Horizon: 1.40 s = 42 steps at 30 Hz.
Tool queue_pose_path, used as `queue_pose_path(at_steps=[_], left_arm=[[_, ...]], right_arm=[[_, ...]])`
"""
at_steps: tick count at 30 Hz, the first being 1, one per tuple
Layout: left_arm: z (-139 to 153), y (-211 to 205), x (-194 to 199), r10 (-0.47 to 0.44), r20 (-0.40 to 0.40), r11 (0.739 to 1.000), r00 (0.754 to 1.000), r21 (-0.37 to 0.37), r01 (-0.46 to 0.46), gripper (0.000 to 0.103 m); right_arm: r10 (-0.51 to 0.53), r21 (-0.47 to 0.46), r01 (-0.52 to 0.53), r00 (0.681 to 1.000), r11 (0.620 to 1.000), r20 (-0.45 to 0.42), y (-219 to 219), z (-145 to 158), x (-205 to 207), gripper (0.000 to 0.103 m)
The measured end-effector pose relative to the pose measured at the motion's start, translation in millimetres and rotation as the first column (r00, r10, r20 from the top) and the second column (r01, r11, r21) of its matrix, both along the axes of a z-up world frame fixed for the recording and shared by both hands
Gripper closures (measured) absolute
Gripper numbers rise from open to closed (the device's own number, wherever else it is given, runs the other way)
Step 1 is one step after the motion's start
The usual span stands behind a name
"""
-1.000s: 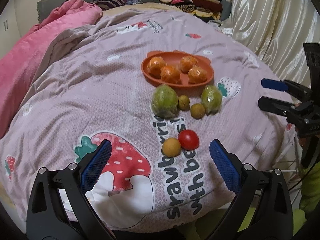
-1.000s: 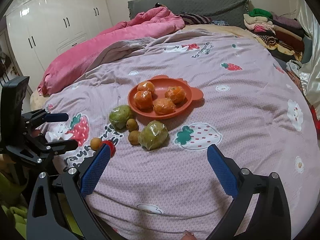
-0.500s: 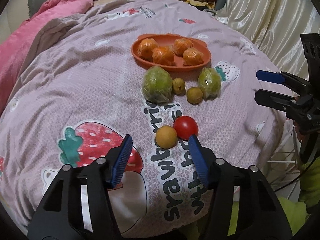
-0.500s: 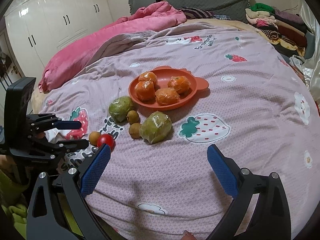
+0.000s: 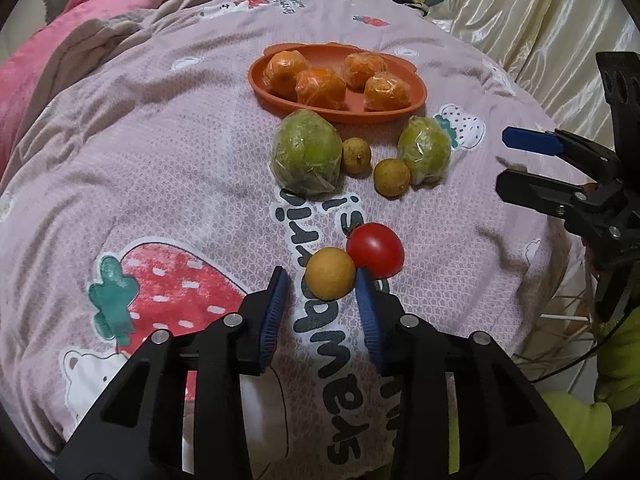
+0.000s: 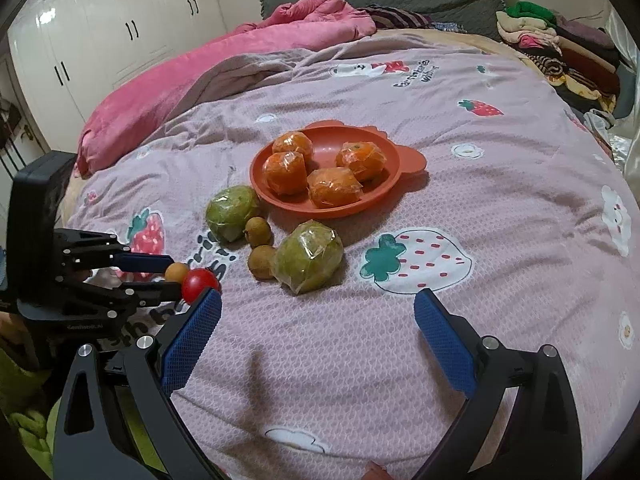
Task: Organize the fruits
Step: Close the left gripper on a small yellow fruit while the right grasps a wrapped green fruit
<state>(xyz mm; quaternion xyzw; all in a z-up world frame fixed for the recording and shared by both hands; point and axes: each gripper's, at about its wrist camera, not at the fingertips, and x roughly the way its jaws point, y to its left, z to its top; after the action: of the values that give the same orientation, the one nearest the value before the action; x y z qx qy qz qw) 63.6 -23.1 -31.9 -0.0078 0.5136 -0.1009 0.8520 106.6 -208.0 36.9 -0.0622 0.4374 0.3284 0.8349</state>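
Nearest the bed's edge, the left tool (image 5: 320,286) stands partly spread, its pads flanking the small yellow fruit (image 5: 330,274) just ahead, not yet pinching. That fruit touches the red tomato (image 5: 375,249) on its right, crowding the right pad. The right tool (image 6: 316,316) hovers wide apart, farther off. Beyond lie wrapped green fruits (image 5: 307,152) and the orange plate (image 5: 276,98); whether the pad touches the tomato is unclear.

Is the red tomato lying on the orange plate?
No, the red tomato lies on the bedcover; the orange plate holds only wrapped oranges.
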Motion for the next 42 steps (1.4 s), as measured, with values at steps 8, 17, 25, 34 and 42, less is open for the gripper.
queue_pose_path(at_steps=[8, 17, 25, 34, 42], left_arm=[[-4, -2, 6, -0.005, 0.0, 1.0, 1.0, 0.0, 0.005, 0.078], [-7, -2, 15, -0.013, -0.001, 1.0, 1.0, -0.022, 0.013, 0.083], [-8, -2, 22, -0.017, 0.007, 0.999, 1.0, -0.043, 0.017, 0.085], [-9, -1, 23, -0.02, 0.011, 0.998, 1.0, -0.053, 0.02, 0.085], [-10, 0, 27, -0.02, 0.012, 0.998, 1.0, -0.056, 0.021, 0.085]], right_arm=[[0.009, -0.011, -0.009, 1.0, 1.0, -0.011, 7, -11, 10, 0.007], [0.023, -0.011, -0.023, 0.999, 1.0, -0.025, 16, -21, 23, 0.028], [0.04, 0.013, -0.039, 0.997, 0.999, -0.062, 28, -30, 35, 0.04], [0.074, 0.06, -0.069, 0.993, 0.996, -0.09, 36, -35, 45, 0.052], [0.083, 0.067, -0.077, 0.993, 0.995, -0.079, 35, -32, 40, 0.058]])
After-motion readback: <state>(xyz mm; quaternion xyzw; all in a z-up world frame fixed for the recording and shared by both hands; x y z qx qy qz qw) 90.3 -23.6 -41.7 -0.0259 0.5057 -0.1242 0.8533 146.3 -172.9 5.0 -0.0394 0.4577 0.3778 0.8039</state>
